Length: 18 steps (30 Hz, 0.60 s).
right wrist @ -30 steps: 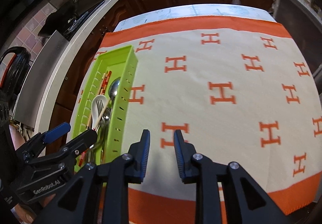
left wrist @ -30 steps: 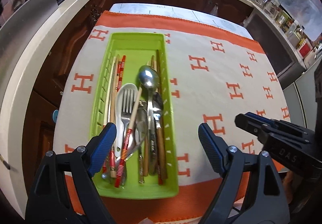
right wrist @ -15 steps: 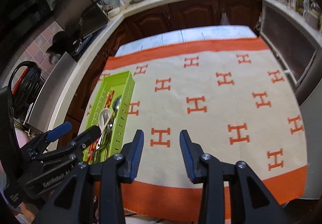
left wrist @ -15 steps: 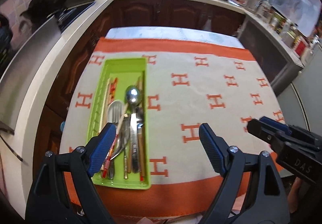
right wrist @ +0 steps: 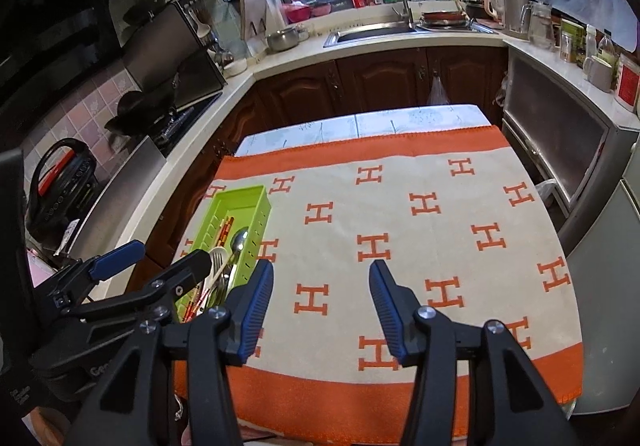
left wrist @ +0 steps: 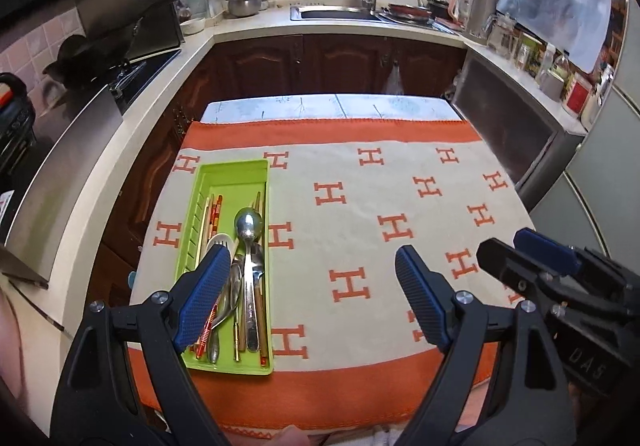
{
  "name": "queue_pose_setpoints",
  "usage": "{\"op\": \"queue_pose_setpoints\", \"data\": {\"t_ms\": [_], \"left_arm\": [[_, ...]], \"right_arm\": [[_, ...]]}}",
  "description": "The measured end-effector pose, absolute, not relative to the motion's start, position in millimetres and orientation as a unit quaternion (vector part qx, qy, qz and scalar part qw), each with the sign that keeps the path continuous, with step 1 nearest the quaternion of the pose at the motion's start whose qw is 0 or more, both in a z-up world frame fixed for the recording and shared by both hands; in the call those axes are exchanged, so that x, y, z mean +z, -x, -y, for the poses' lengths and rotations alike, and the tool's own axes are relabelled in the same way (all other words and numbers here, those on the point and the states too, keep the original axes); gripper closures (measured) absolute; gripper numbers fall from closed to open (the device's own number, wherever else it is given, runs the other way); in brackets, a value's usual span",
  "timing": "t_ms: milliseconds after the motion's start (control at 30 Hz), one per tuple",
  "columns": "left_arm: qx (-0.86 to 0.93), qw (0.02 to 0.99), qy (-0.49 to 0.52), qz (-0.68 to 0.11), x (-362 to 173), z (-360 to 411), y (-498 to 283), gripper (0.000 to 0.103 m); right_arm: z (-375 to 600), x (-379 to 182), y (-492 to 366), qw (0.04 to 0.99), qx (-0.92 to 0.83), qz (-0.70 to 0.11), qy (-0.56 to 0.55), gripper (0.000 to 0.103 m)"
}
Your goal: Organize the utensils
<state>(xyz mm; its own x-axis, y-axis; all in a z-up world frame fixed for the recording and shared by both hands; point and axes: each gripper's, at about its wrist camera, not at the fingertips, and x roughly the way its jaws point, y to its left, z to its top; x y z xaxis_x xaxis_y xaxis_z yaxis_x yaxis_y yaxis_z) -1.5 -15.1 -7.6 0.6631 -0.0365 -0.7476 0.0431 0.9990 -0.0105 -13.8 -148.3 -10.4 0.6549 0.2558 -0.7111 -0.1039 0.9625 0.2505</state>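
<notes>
With all the mixed metal and wooden utensils (left wrist: 240, 278) lying in the long lime-green plastic tray (left wrist: 236, 173) at the worktop's left edge, the spread, empty left tool (left wrist: 308, 302) and right tool (right wrist: 322, 310) should hang clear above.

A small table (left wrist: 332, 103) with a pale marbled top stands in the middle of the kitchen, almost wholly covered by a cream cloth (left wrist: 360, 213) with orange borders and orange H marks. Only a strip of bare top shows at the far edge. On the cloth, toward its left side, lies a long green tray (left wrist: 232, 169) filled with cutlery and chopsticks.
</notes>
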Motion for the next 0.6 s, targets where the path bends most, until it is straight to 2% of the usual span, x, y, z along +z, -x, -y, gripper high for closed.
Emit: {"op": "queue_pose_setpoints", "data": {"t_ms": [600], "left_arm": [[-0.014,0.916,0.014,-0.401,0.1,17.9,16.8,0.020]], "right_arm": [[156.0,-1.5,24.4,0.912,0.102,-0.384,-0.098,0.052]]}}
